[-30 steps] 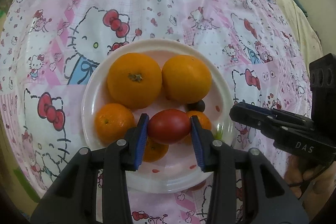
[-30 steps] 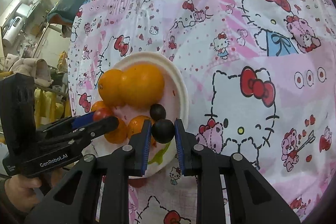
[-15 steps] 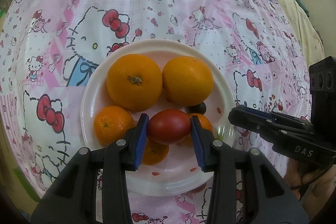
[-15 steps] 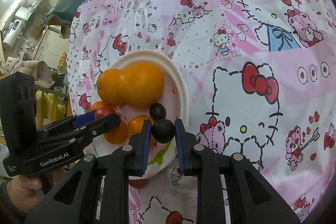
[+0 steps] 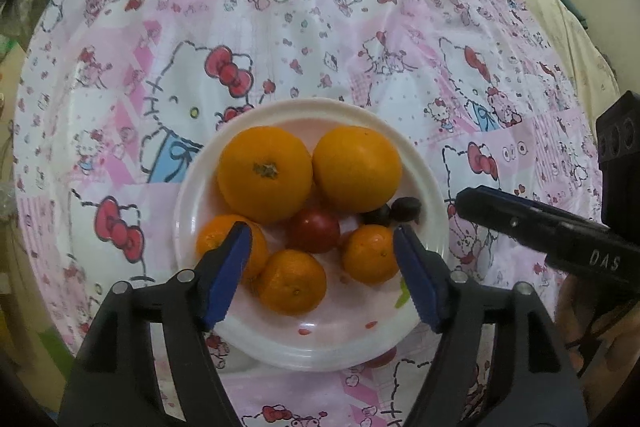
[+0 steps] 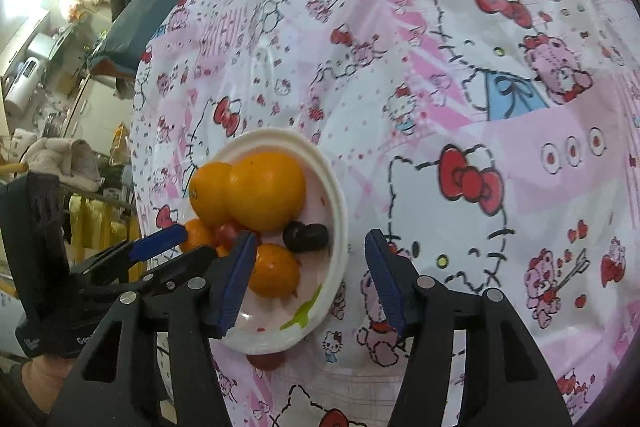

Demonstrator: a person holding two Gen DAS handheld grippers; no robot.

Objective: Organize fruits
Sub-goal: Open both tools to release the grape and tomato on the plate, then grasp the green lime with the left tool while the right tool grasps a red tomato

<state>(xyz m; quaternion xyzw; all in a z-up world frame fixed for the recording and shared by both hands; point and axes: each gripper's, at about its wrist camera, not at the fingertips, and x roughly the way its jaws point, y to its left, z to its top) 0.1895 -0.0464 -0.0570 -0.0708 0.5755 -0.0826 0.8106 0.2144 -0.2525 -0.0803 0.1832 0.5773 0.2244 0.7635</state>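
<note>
A white plate [image 5: 428, 187] on the Hello Kitty cloth holds two large oranges [image 5: 265, 173], three small mandarins [image 5: 291, 281], a red tomato [image 5: 315, 230] and two dark fruits [image 5: 406, 207]. My left gripper [image 5: 322, 269] is open and empty above the plate's near side, with the tomato lying beyond its jaws. My right gripper [image 6: 308, 281] is open and empty over the plate's right rim [image 6: 340, 211], with the dark fruits [image 6: 306, 237] lying in the plate just beyond it. It also shows in the left wrist view [image 5: 520, 223].
The pink Hello Kitty tablecloth [image 6: 460, 107] covers the round table all around the plate. A small red fruit [image 6: 266, 361] lies on the cloth just beside the plate's near edge. Cluttered shelves and a chair stand beyond the table's left edge [image 6: 60, 67].
Both grippers opened. The left let go of the red tomato and the right let go of the dark fruit; both fruits now lie in the plate.
</note>
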